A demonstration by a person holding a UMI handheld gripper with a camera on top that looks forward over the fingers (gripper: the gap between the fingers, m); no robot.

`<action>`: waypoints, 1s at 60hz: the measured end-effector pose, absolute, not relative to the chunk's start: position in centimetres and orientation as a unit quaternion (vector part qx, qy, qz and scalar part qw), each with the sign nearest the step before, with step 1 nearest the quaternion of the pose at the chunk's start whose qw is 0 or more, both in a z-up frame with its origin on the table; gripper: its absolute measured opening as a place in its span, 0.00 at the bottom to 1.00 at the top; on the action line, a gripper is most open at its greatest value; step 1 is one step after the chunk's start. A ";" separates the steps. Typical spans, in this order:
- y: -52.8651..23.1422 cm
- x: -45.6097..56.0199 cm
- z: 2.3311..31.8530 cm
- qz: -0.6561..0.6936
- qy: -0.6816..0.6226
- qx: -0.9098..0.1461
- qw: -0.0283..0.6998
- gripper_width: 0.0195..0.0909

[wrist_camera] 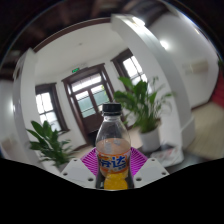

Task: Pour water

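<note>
Behind the bottle (pixel 114 148) stand a dark-framed window (pixel 88 92) and two leafy plants (pixel 147 100), while the bottle itself, capped and holding orange drink, sits upright between the gripper (pixel 114 168) fingers, seemingly clamped, so carrying looks underway and tilting over a vessel, none visible, comes next.

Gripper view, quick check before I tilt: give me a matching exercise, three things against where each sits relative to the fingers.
Things:
1. bottle
2. tall plant
3. low plant

Places:
A. beyond the fingers, behind the bottle on its right side
B. between the two fingers of the gripper, against the pink pads
C. off to the left of the fingers, lower down

Pairs: 1-B, 2-A, 3-C
</note>
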State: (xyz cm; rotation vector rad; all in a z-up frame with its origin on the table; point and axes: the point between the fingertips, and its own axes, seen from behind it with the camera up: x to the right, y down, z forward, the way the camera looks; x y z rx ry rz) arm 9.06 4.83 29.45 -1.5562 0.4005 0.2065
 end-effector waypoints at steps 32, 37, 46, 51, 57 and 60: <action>1.6 31.3 22.0 -0.175 0.183 -0.729 0.636 0.26; 2.0 32.6 18.6 -0.178 0.188 -0.740 0.621 0.28; 2.6 33.0 13.3 -0.151 0.176 -0.765 0.601 0.35; 2.8 32.3 13.5 -0.146 0.174 -0.751 0.620 0.28; 2.6 32.5 13.3 -0.144 0.181 -0.751 0.618 0.28; 2.3 32.5 13.5 -0.141 0.185 -0.749 0.621 0.31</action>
